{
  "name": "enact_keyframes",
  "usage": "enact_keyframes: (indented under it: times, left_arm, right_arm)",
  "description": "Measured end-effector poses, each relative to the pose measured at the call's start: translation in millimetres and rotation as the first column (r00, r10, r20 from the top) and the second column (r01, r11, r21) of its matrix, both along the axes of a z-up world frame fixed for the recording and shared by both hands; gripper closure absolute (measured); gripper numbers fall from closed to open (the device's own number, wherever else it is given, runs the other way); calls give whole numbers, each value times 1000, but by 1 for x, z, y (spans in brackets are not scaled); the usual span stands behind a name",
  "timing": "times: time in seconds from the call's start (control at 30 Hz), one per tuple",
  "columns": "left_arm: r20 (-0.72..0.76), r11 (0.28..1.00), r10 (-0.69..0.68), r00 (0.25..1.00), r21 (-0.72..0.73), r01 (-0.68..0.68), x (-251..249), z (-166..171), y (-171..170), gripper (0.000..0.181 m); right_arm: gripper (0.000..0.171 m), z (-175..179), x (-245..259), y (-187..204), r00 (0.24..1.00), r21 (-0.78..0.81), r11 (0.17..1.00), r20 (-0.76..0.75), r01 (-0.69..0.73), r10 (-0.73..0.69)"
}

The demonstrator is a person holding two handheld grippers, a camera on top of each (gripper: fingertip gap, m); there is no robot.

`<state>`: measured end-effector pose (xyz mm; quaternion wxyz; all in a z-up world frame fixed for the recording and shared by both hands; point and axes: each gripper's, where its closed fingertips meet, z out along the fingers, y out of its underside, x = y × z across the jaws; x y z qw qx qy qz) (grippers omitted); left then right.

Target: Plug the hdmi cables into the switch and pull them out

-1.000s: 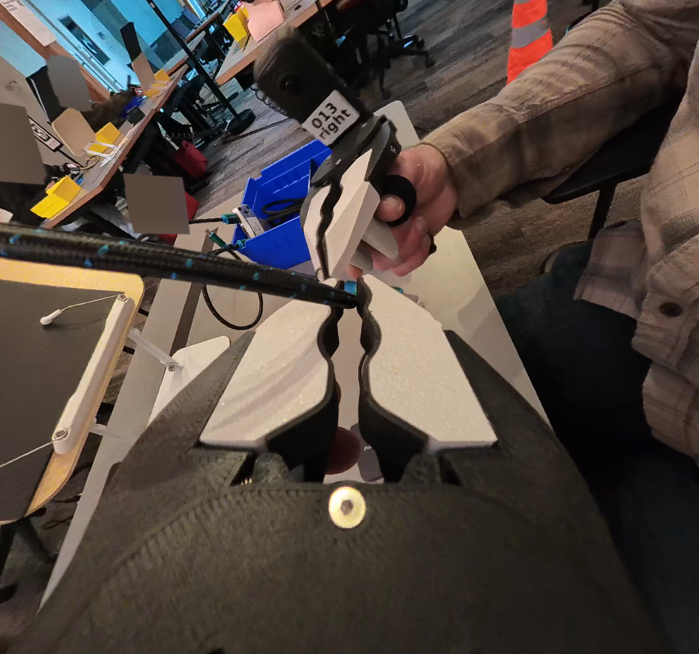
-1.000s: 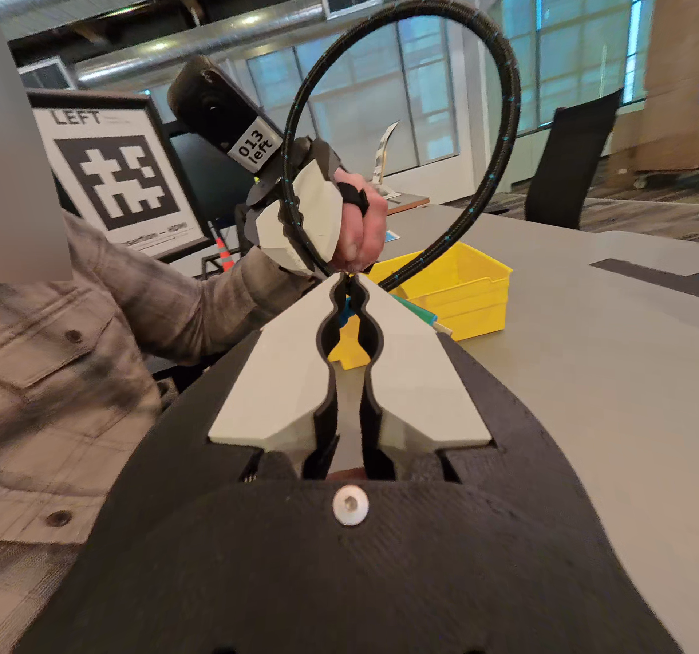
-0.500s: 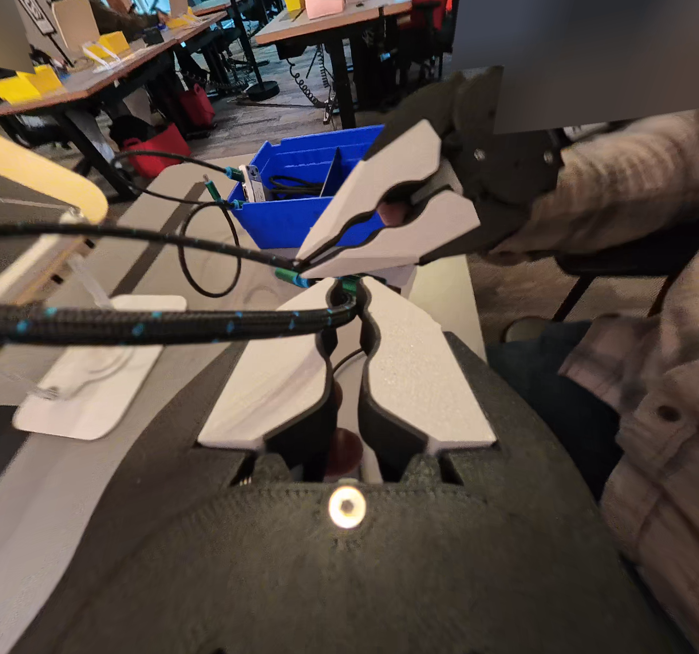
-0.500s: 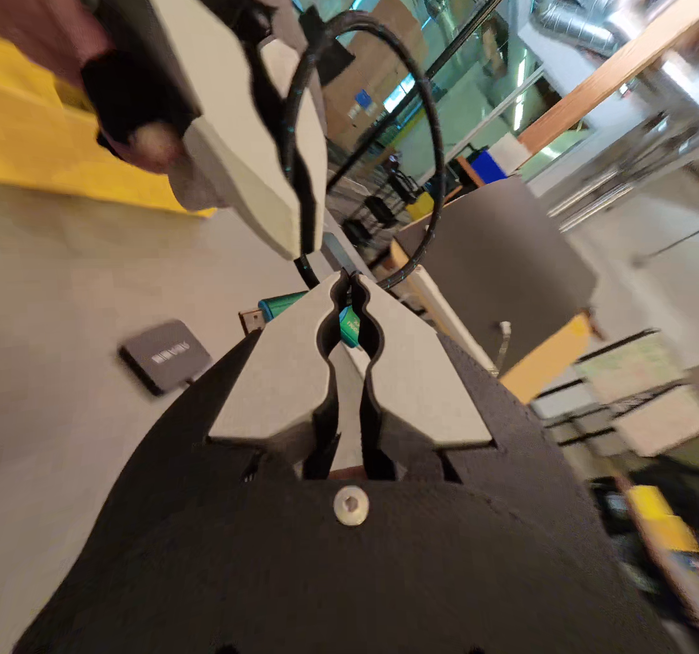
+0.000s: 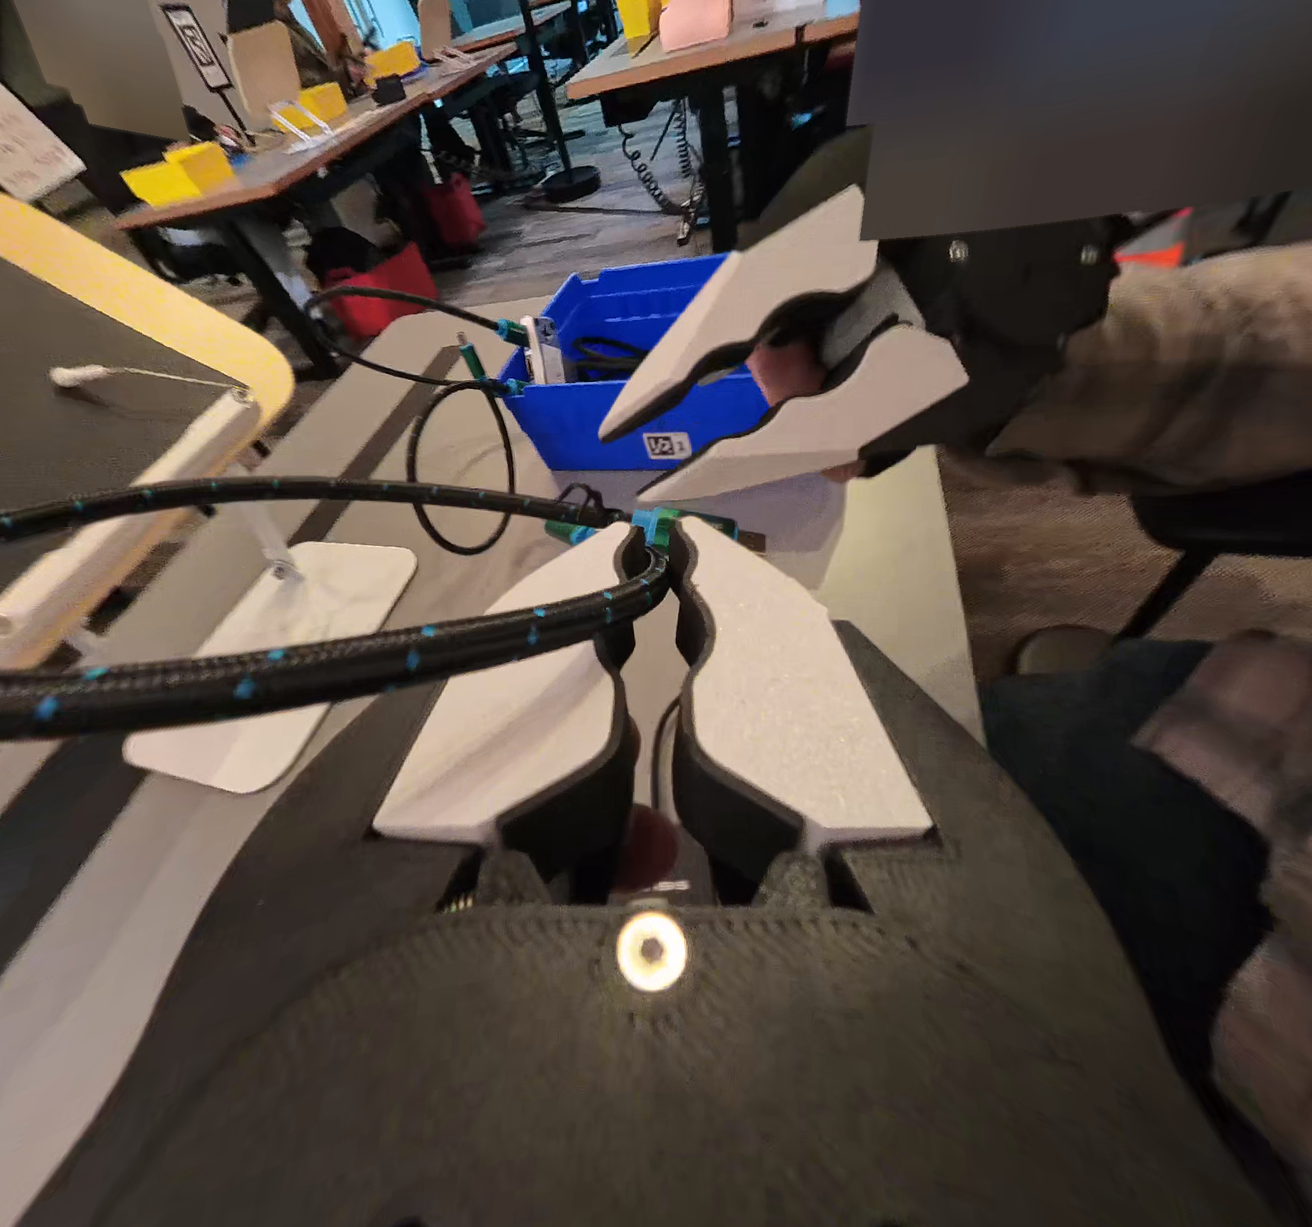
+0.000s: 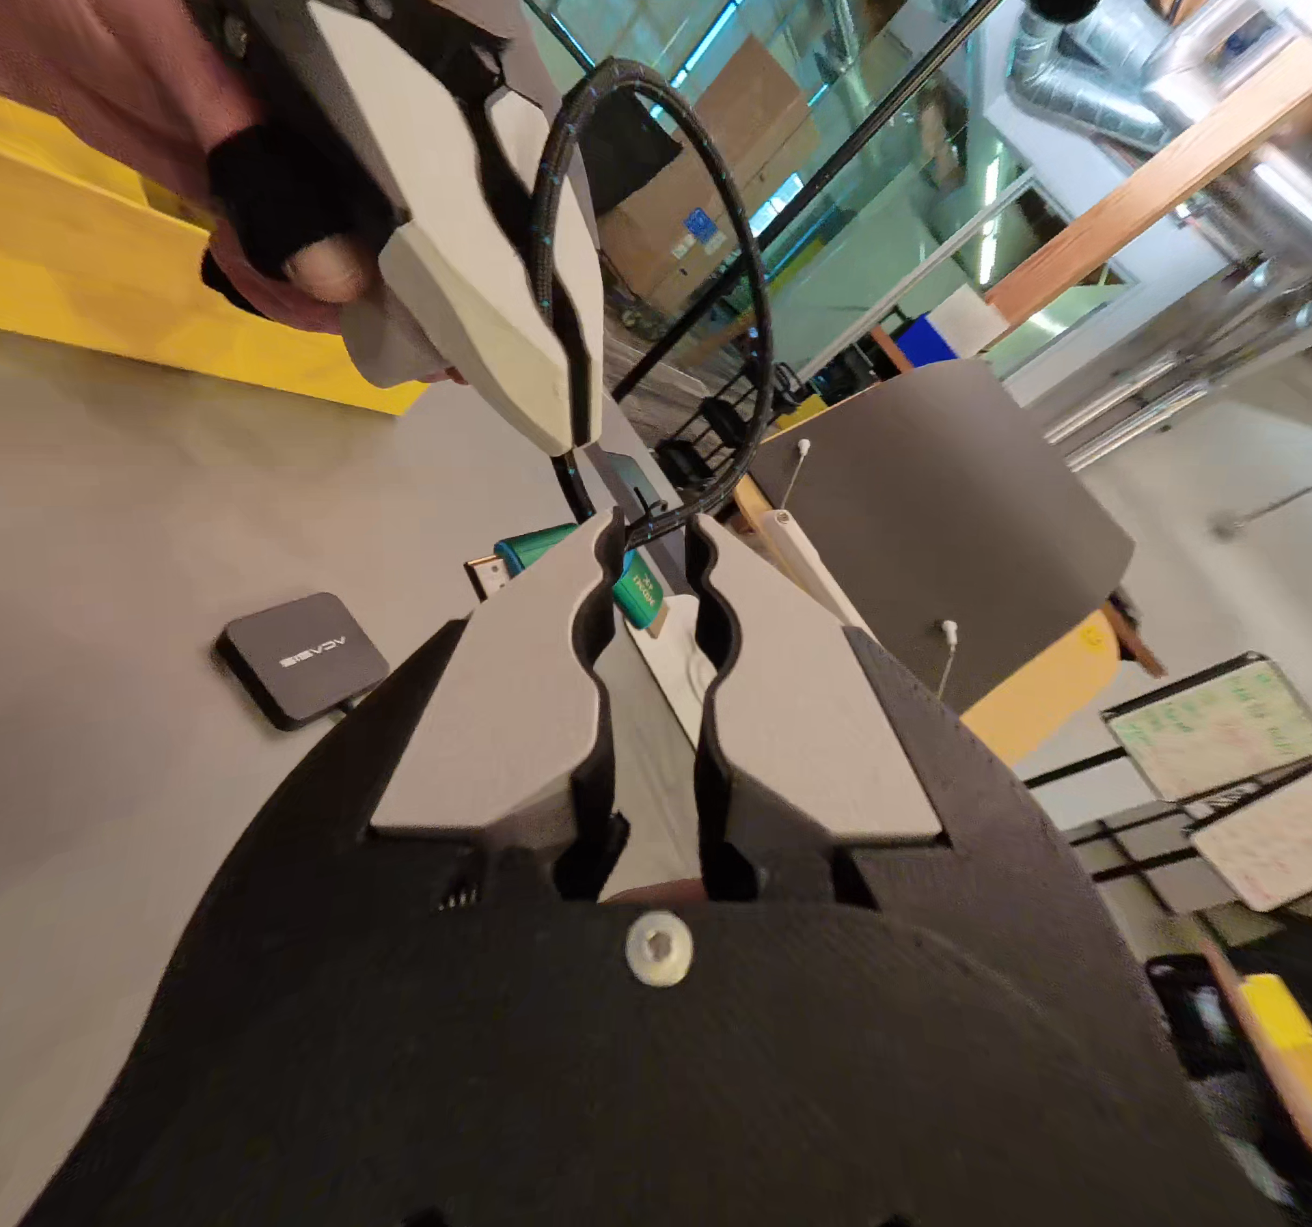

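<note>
We see the left gripper (image 5: 657,540) pinched on the black braided HDMI cable (image 5: 298,668) just behind its green plug (image 5: 657,527), the cable looping away to the left. The right gripper (image 6: 649,526) has its fingers parted, and a green plug (image 6: 639,597) hangs in the gap, seemingly not gripped, though the angle makes contact hard to judge. In the left wrist view the right gripper (image 5: 625,462) hovers just above the left one's tips. The small black switch (image 6: 302,657) lies flat on the grey table (image 6: 142,518), with another green plug (image 6: 525,550) lying near it. A blue bin (image 5: 568,419) holding more cables stands farther back, and a yellow bin (image 6: 85,284) sits behind the left gripper
</note>
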<state>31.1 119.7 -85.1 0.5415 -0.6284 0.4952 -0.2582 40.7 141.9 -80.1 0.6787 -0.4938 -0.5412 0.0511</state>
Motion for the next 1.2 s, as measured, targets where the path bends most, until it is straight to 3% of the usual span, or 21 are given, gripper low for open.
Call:
enact_keyframes:
  times: [0.17,0.5,0.93,1.2]
  left_arm:
    - [-101,995,5,995,98,5,0,-2,-3,175]
    - [-287,965,-22,958,244,95,9,-14,-19,175]
    - [-314,956,-41,948,263,129,12,-15,-25,175]
    - [-297,961,-4,955,262,86,11,-13,-19,175]
  right_arm:
    - [156,2,0,-8,977,-265,949,-171,-172,129]
    - [159,-9,-3,-13,954,-415,868,-230,-274,191]
    - [163,-18,-3,-20,948,-466,828,-203,-312,243]
    - [171,-14,-3,-13,973,-361,907,-145,-219,177]
